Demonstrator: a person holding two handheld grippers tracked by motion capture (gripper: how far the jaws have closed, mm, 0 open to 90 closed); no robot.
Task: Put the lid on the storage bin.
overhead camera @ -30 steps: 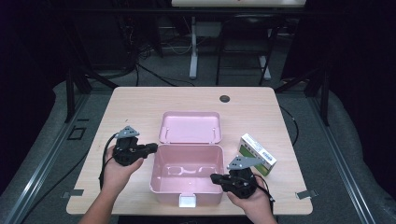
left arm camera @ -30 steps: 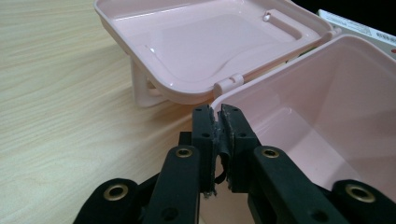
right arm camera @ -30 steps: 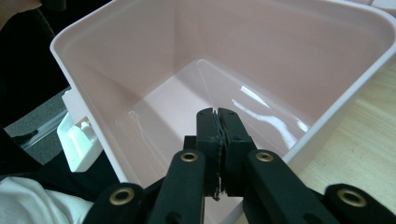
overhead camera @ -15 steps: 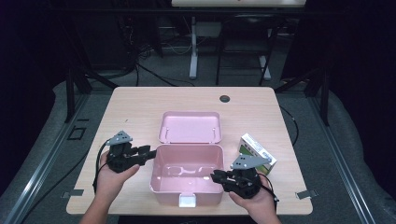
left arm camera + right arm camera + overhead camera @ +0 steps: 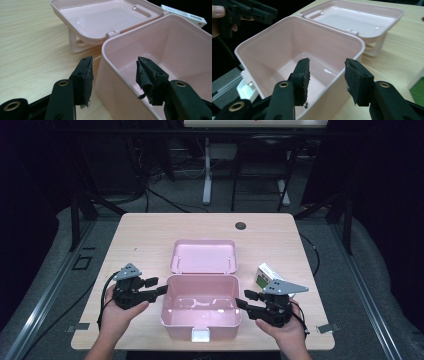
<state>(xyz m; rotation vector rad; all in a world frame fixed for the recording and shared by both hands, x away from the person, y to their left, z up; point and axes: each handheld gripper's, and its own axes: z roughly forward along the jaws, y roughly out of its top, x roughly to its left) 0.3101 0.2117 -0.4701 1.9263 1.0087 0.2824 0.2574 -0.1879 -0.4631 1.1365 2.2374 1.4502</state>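
1. two grippers flank our pink box, which sits near the front edge of the table, roughly centred.
2. our left gripper is at the box's left wall. in the left gripper view its jaws are spread wide and straddle that wall: one pad is outside, the other is over the inside. neither pad presses the plastic.
3. our right gripper is at the box's right wall. in the right gripper view its jaws are also released and straddle the rim: one pad hangs inside, the other outside. we see a gap on each side of the wall.
4. the box is open and nothing lies in it. its lid is swung back flat behind it, inner face up, joined at the hinge.
5. the white latch shows on the box's front wall.
6. a small carton, white and green, lies on the table just right of the box, behind our right gripper and partly hidden by its grey plate.
7. a dark round spot sits near the table's far edge, well apart from the box.
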